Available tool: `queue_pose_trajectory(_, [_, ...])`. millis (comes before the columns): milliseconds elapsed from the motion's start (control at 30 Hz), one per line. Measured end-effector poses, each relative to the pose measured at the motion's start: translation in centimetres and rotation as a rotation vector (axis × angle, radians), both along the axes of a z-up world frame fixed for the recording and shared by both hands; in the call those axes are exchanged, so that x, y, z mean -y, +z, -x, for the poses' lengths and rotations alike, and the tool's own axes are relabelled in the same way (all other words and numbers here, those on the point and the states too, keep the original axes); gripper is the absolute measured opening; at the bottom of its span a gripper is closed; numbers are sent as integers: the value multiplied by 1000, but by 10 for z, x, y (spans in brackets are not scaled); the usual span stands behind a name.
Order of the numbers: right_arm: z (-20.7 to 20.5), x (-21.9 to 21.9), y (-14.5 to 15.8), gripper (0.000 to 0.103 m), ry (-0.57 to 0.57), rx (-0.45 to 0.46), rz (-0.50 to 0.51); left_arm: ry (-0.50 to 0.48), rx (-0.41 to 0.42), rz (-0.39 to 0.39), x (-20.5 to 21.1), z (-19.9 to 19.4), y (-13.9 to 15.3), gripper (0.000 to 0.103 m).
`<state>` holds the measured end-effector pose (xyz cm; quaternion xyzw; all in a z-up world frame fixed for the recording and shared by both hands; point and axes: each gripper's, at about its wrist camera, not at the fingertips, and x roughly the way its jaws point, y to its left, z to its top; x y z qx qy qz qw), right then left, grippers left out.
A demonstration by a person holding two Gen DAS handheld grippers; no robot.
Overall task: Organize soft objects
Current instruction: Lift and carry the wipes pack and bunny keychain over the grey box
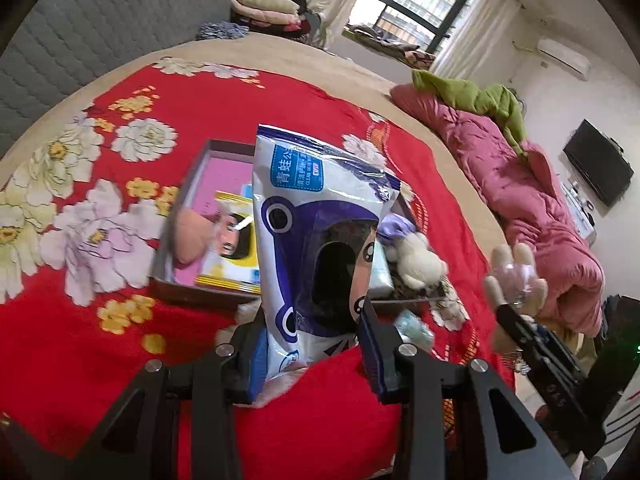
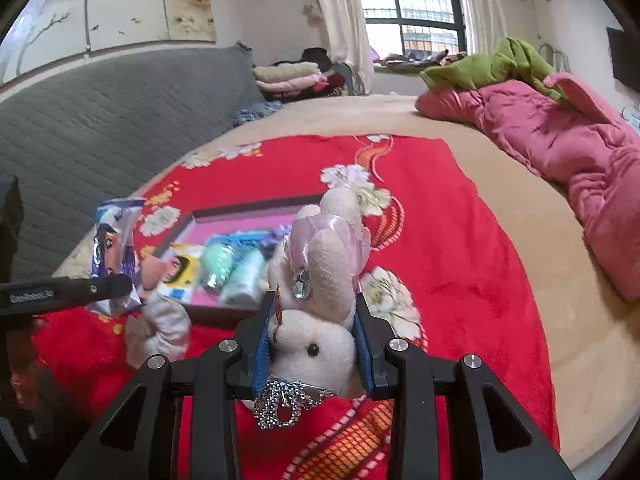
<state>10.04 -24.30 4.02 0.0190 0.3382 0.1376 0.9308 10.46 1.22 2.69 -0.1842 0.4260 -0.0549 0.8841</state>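
I had the left gripper clamped on the upright wipes pack and the right gripper on the plush rabbit, box ahead below both.

Left wrist view rides just behind the left hand-held gripper, angled steeply down over the red floral blanket, box close ahead, window at one o'clock. Right wrist view sits behind the right hand-held gripper, tilted down less, same window at twelve o'clock. Both share the box, the blanket and the pink quilt; each catches the other gripper at its edge.
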Motion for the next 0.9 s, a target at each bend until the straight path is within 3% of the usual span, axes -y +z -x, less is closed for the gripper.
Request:
queue_pose_trajectory(467, [-19,-39,20,35,42,56,-2,83,28,-15,-53,-11,6,40])
queue_pose_trajectory(900, [-36,-60,25,35,60,78,0,71,14,-18,-57,-29,-3,40])
